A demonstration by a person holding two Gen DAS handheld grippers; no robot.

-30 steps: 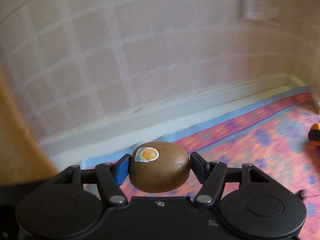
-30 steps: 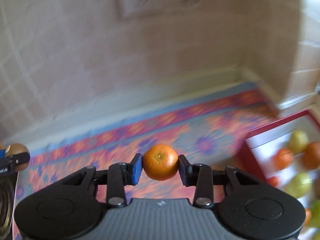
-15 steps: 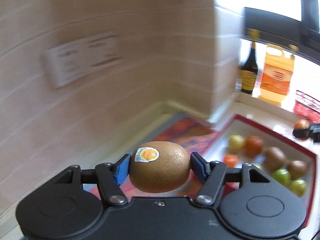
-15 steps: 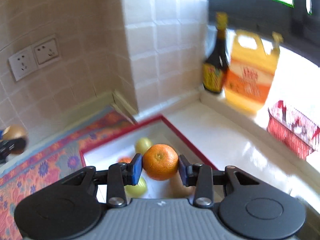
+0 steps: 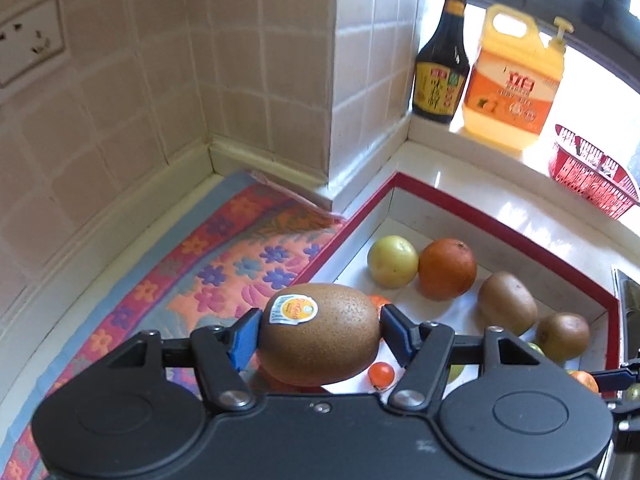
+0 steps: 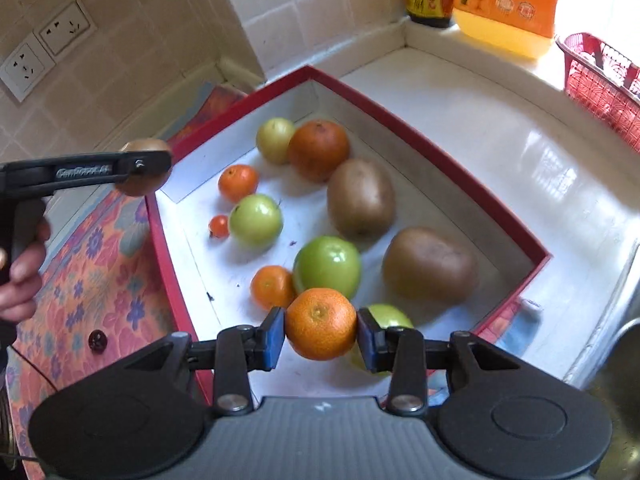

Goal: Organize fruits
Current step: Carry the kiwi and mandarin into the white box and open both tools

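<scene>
Left gripper (image 5: 320, 334): fingers clamp a stickered kiwi (image 5: 319, 332) at both ends, low centre of its frame, above the near-left edge of the red box (image 5: 500, 216). Right gripper (image 6: 321, 338): fingers pinch a mandarin (image 6: 321, 323), lower centre, over the box's near end. Inside the box lie two kiwis, green fruits, an orange and small mandarins. The box stands on the desk (image 6: 480, 120), beside a flowered mat (image 5: 224, 268) at left.
</scene>
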